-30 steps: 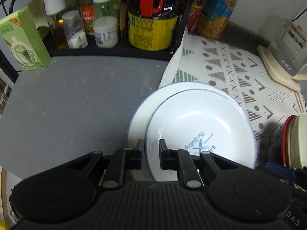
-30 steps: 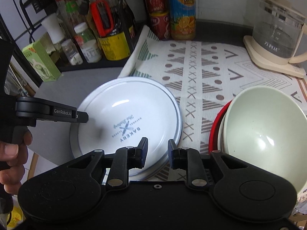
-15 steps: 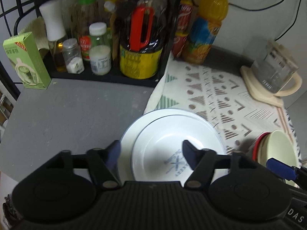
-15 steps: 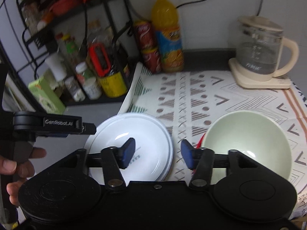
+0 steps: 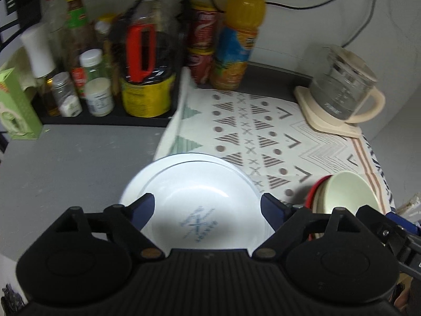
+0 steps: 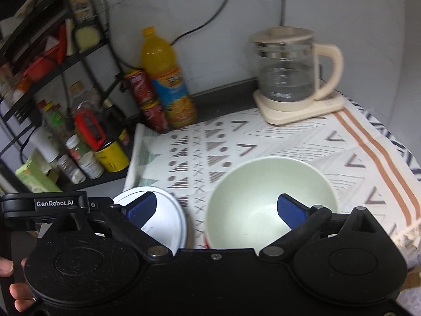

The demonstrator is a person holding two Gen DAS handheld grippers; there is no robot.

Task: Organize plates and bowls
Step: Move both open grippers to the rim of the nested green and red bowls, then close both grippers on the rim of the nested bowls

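Under green bowl (image 6: 263,197), half-hidden red bowl (image 5: 314,188)

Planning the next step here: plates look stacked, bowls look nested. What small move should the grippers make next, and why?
Probably draw both back: the white plates sit stacked, the green bowl sits nested, and the left gripper and right gripper are opening with nothing gripped.

Both cameras sit just behind their tools and look steeply down across the tabletop (image 5: 65,163) toward the back wall. The left view is centred close over the white plates (image 5: 194,184); the right view hangs over the green bowl (image 6: 263,189). Both share the plates, bowl, patterned cloth (image 5: 263,131), kettle (image 6: 286,73) and orange bottle (image 5: 236,39).
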